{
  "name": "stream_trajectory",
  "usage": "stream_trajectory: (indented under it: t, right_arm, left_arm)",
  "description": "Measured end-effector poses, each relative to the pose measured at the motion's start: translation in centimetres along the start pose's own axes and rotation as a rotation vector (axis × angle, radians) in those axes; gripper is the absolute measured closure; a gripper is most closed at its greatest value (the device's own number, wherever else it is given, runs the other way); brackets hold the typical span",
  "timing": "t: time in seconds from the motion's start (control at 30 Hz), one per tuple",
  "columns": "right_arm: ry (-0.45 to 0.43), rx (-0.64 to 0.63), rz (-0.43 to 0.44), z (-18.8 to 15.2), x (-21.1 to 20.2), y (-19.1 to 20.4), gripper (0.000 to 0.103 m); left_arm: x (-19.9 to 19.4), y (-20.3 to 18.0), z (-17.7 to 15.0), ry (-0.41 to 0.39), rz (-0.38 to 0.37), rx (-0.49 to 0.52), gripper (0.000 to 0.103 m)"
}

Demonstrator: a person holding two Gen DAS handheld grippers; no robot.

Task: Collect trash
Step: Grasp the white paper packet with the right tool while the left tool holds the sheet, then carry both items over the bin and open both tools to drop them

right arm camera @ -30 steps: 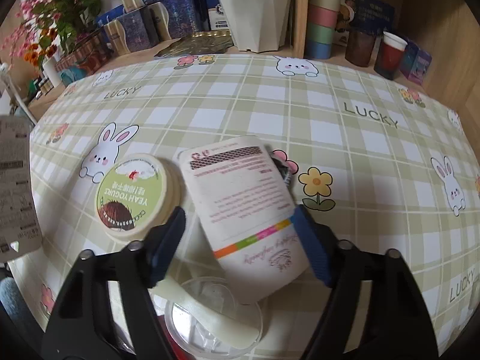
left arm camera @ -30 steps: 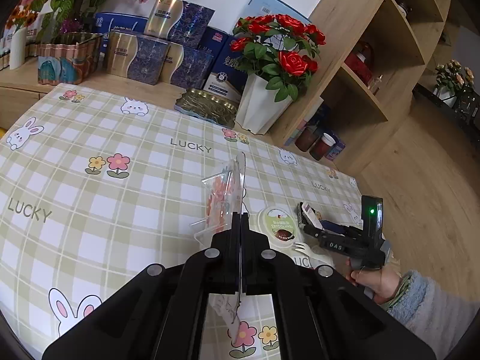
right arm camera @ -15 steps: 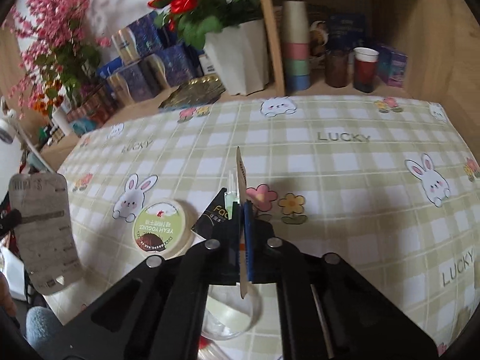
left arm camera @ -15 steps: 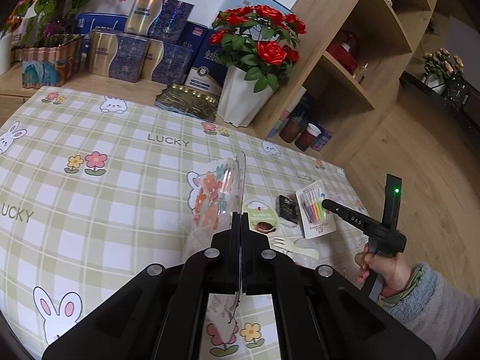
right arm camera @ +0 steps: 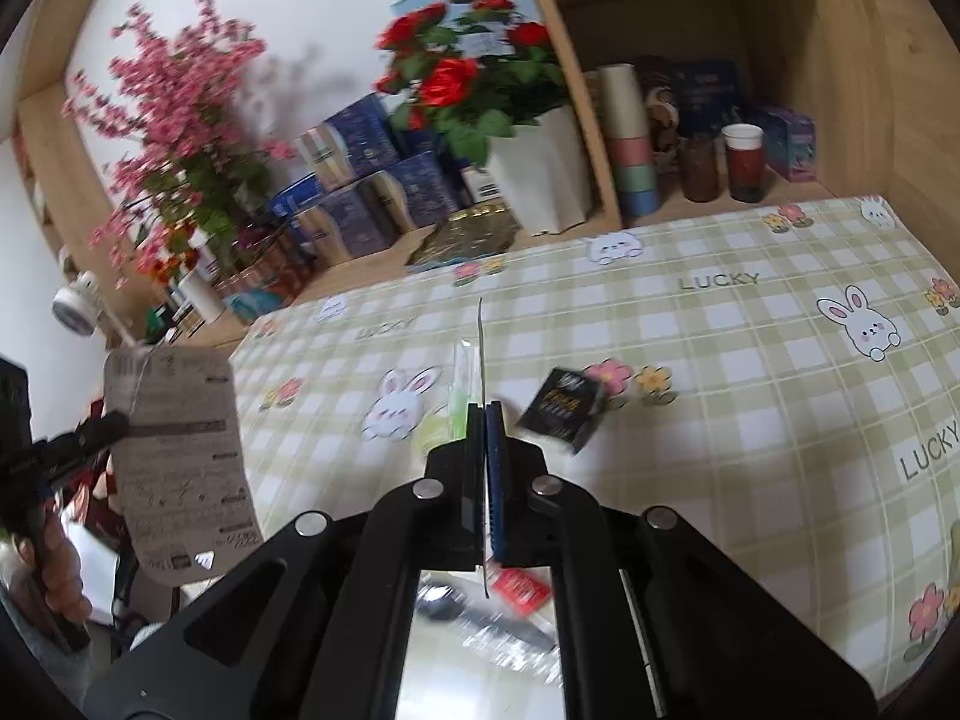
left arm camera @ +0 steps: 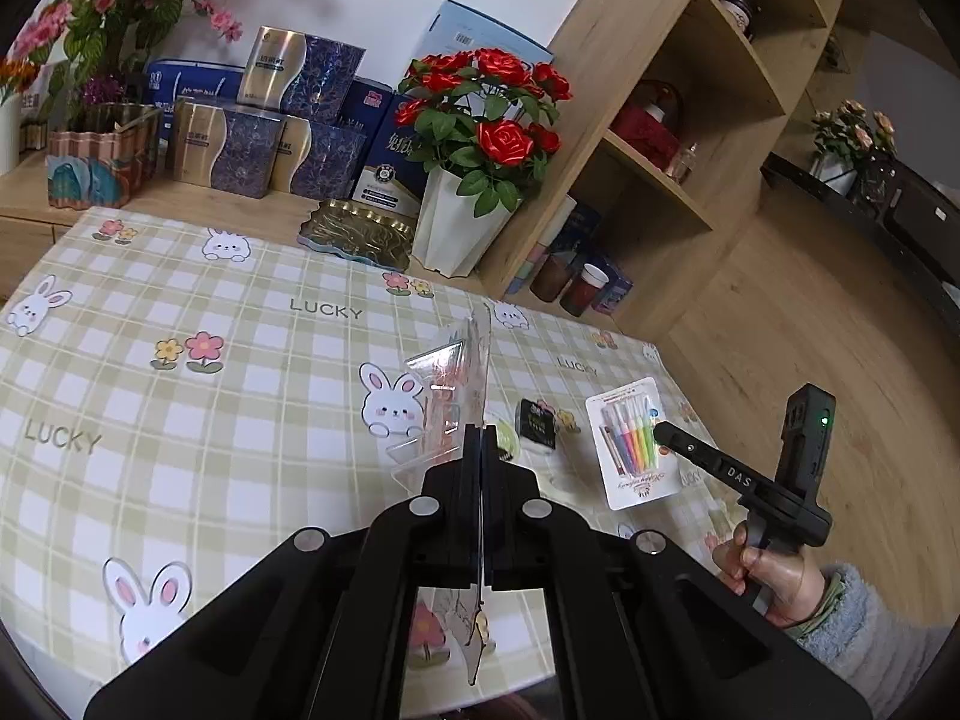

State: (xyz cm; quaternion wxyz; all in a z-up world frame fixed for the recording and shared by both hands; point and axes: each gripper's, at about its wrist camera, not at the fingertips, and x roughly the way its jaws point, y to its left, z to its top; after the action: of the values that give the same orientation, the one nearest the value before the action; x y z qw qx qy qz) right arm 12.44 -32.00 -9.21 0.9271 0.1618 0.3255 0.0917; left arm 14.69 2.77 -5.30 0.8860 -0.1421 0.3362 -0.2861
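Observation:
My left gripper [left arm camera: 480, 438] is shut on a clear plastic blister pack [left arm camera: 451, 384], held edge-on above the table; its printed card back shows in the right wrist view [right arm camera: 180, 456]. My right gripper [right arm camera: 482, 414] is shut on a white marker-pen card [right arm camera: 480, 354], seen edge-on. In the left wrist view that card [left arm camera: 633, 444] hangs above the table's right edge, held by the right gripper [left arm camera: 663, 435]. A small black packet [right arm camera: 564, 411] and a green-lidded yoghurt cup [left arm camera: 505, 437] lie on the checked tablecloth [left arm camera: 240, 420].
A white vase of red roses [left arm camera: 456, 228], a gold tray [left arm camera: 357, 234] and gift boxes [left arm camera: 270, 138] stand at the table's far edge. A wooden shelf unit [left arm camera: 690, 120] with cups rises on the right. Clear plastic litter and a red wrapper [right arm camera: 519, 591] lie beneath the right gripper.
My right gripper closed on the marker card, lifted it off the table and pulled back towards the table's edge. My left gripper kept its hold on the blister pack and drew back and up.

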Motion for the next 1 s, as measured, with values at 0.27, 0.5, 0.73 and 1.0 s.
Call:
stream_trajectory:
  t: [0.27, 0.5, 0.73, 1.0]
  right_arm:
    - [0.012, -0.010, 0.055, -4.3, -3.4, 3.9, 0.098]
    - [0.041, -0.024, 0.094, -9.7, -6.3, 6.3, 0.098]
    - [0.114, -0.088, 0.082, -15.5, -7.7, 8.5, 0.098]
    - [0.234, -0.078, 0.094, -20.4, -6.8, 8.8, 0.098]
  left_arm:
    - [-4.6, -1.1, -3.9, 0.018, -0.003, 0.017, 0.102]
    - [-7.8, -1.5, -7.6, 0.041, -0.010, 0.010, 0.102]
    - [-9.9, -2.1, -10.8, 0.057, -0.020, 0.017, 0.102]
    - [-10.2, -2.5, -13.9, 0.093, -0.038, -0.002, 0.102]
